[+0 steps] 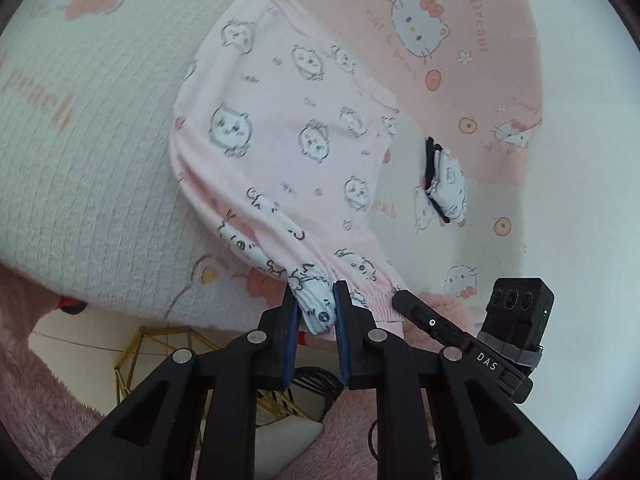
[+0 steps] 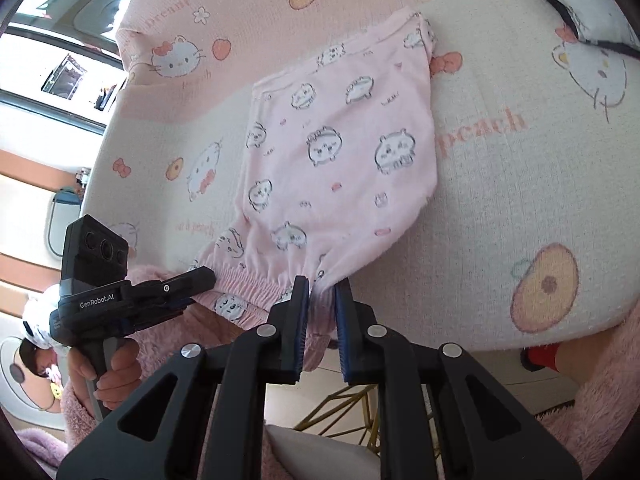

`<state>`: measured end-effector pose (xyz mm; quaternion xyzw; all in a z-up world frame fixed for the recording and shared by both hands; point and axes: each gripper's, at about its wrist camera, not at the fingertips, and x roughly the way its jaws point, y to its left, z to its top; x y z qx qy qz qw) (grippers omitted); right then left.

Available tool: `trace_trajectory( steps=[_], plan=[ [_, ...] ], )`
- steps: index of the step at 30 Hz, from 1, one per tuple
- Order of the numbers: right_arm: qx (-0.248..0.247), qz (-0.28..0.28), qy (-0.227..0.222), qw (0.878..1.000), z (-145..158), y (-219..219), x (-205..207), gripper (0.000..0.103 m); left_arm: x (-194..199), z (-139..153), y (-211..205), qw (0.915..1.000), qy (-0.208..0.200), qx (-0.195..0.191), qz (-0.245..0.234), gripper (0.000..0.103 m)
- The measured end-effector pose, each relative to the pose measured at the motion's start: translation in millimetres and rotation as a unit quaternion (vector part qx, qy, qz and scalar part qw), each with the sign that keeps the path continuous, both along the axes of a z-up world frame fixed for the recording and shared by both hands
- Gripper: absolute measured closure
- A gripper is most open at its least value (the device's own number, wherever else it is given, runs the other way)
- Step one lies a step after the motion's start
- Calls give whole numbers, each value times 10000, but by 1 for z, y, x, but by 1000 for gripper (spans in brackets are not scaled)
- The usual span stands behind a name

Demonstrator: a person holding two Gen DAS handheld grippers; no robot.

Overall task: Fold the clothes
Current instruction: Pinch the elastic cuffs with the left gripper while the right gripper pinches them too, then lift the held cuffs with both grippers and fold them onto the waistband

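A pink garment (image 1: 288,128) printed with small cartoon faces lies spread on a bed covered by a cream and pink bedspread (image 1: 92,128) with cat and fruit motifs. The garment's gathered elastic hem hangs at the near edge of the bed, and both tools hold it there.

In the left wrist view, the left hand-held gripper (image 1: 314,308) has its two blue-padded jaws closed around a white, printed cuff-like bunch of the garment's fabric at the bed edge. Just to the right of it, the tip of the right hand-held gripper (image 1: 404,300) touches the elastic hem; this view does not show how its jaws stand. A small folded white printed item with dark trim (image 1: 446,186) lies on the bedspread, apart from the garment on its right.

In the right wrist view, the right hand-held gripper (image 2: 322,300) pinches a gathered fold of the pink hem between its jaws. To the left, the left hand-held gripper (image 2: 200,276) meets the same hem, and a hand (image 2: 114,376) grips its handle, with a fluffy pink sleeve (image 2: 80,412) around the wrist. Below the bed edge, a gold wire frame (image 2: 348,412) shows on a light floor. The folded white item (image 2: 588,4) sits at the upper right of the bedspread.
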<state>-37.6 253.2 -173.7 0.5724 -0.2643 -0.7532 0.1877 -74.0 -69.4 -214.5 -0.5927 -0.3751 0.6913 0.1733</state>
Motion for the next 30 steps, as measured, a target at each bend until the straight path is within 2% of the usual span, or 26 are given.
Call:
trace_trajectory(
  steps=[4,5,7,8,10,14,16,19,22,23,24,25,26,27,30],
  plan=[
    [-18,-177,275,9995,9,-6,-66,88,-64,13,-10,9996,261,-101,70,85],
    [36,-248,343,9991,10,-8,-84,88,-81,13,-15,9992,336,-170,151,82],
    [292,-436,401,9978,8,0,-110,76,-109,10,-28,9976,462,-394,322,65],
    [527,-495,416,9965,5,4,-116,73,-117,9,-33,9963,534,-572,351,53],
    [989,-593,451,9923,-1,11,-127,62,-128,7,-41,9924,725,-935,338,53],
    [1542,-239,641,9857,-12,5,-126,54,-127,-5,-32,9844,1041,-1378,-333,53],
    [1955,110,583,9789,-28,-11,-127,45,-125,-12,-25,9777,1193,-1582,-700,53],
    [2284,564,469,9708,-47,-30,-128,45,-121,-24,-6,9657,1285,-1902,-1216,53],
    [2171,779,294,9726,-63,-41,-130,45,-119,-38,14,9564,1209,-2179,-1525,53],
    [2134,837,253,9730,-67,-45,-132,49,-117,-38,17,9533,1246,-2271,-1552,53],
    [2207,884,279,9709,-70,-48,-132,64,-115,-38,21,9501,1282,-2363,-1580,59],
    [2330,911,372,9675,-68,-51,-133,75,-113,-39,25,9469,1319,-2454,-1607,75],
    [2326,946,422,9671,-65,-53,-133,80,-111,-34,26,9448,1407,-2497,-1590,97],
    [2295,923,473,9678,-60,-52,-134,86,-109,-27,26,9433,1526,-2511,-1546,97],
    [2325,813,697,9667,-42,-49,-135,89,-109,-4,23,9417,1784,-2476,-1414,97]
  ],
)
